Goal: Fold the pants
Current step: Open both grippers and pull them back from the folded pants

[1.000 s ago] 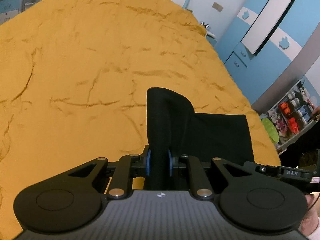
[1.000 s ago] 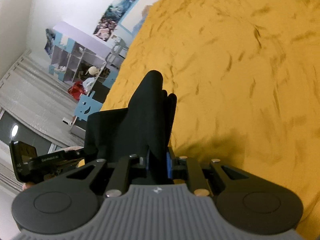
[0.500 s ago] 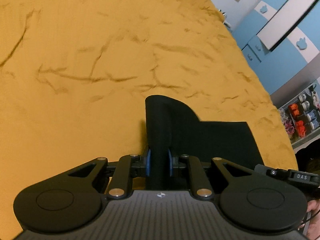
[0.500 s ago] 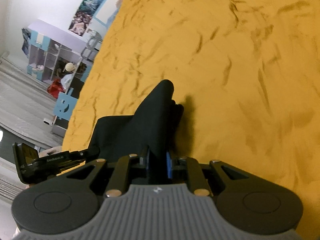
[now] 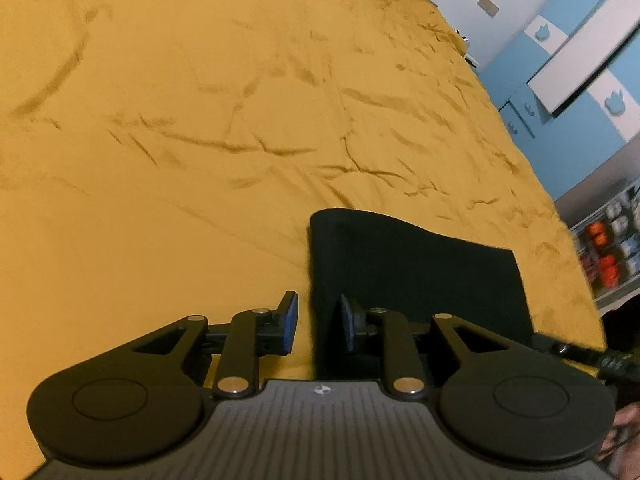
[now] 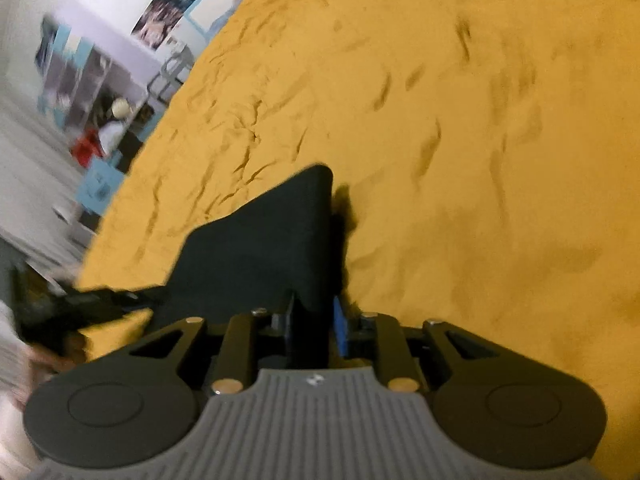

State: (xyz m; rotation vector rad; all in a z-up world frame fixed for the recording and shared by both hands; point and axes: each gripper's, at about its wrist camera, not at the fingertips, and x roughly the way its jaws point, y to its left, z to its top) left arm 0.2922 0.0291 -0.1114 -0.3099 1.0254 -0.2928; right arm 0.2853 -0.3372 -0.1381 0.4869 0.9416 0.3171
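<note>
- Mustard-yellow wrinkled bedsheet [image 5: 200, 128] fills everything ahead of both grippers.
- Black fabric pants [image 5: 412, 276], folded into a flat rectangular stack, lie on the sheet directly ahead of and under the left gripper's right finger; in the right wrist view the same stack [image 6: 256, 256] runs ahead and to the left of that gripper.
- Left gripper [image 5: 318, 322]: fingers spread, nothing pinched. Cloth edge sits in the gap but neither blue pad visibly presses it.
- Right gripper [image 6: 314, 322]: narrow gap with a raised corner of the pants between the pads. Looks like a pinch, but blur stops me confirming contact on both sides.
- Step in hand, my read: laying down the last fold and releasing.
- To do it well: lower the right corner until it rests on the stack, open fully, back straight out along the finger axis so the pads don't drag the top layer. Left side likewise, withdraw without snagging the edge.
- Hard to see: near edge of the stack is hidden under both gripper bodies; layer alignment not checkable; right view is motion-blurred.
</note>
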